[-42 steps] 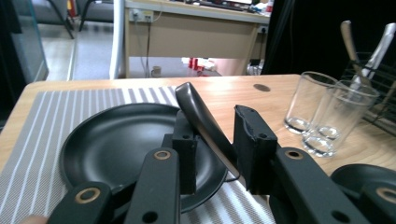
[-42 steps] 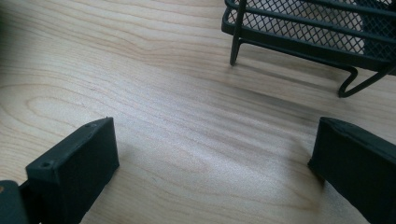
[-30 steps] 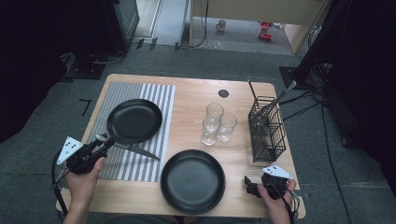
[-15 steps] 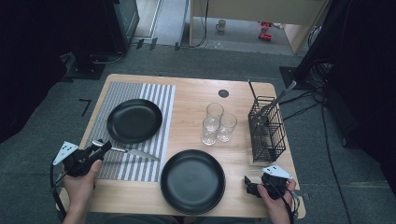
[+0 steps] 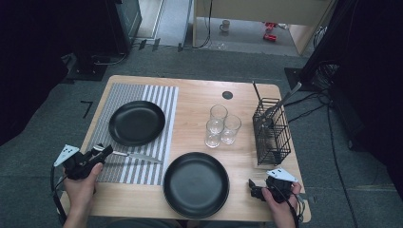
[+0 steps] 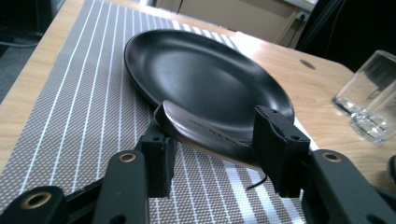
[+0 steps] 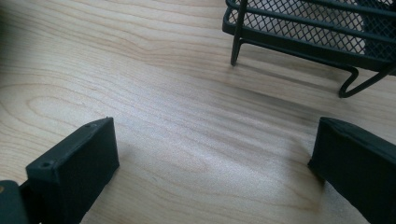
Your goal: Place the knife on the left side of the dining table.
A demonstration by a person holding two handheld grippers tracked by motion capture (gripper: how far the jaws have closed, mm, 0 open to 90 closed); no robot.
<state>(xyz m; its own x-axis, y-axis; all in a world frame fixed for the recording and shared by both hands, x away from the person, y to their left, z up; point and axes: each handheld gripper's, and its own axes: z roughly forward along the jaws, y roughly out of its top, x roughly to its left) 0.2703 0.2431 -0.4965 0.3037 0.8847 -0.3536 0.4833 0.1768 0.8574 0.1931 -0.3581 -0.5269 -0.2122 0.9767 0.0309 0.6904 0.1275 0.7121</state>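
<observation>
Knife (image 6: 205, 135), curved steel handle, loose between left gripper (image 6: 212, 144) fingers just opening; right gripper (image 7: 212, 158) fingers wide

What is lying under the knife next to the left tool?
The knife lies on the striped placemat, beside the black plate. The mat covers the table there. The left tool has just been opening.

Bare wood lies open at the table's (image 5: 195, 102) top centre and lower right corner, while the two black plates (image 5: 137, 122), the knife (image 5: 135, 155) on the striped mat (image 5: 157, 102), the three glasses (image 5: 221, 126) mid-frame and the wire caddy (image 5: 272, 130) at right block the rest.
</observation>
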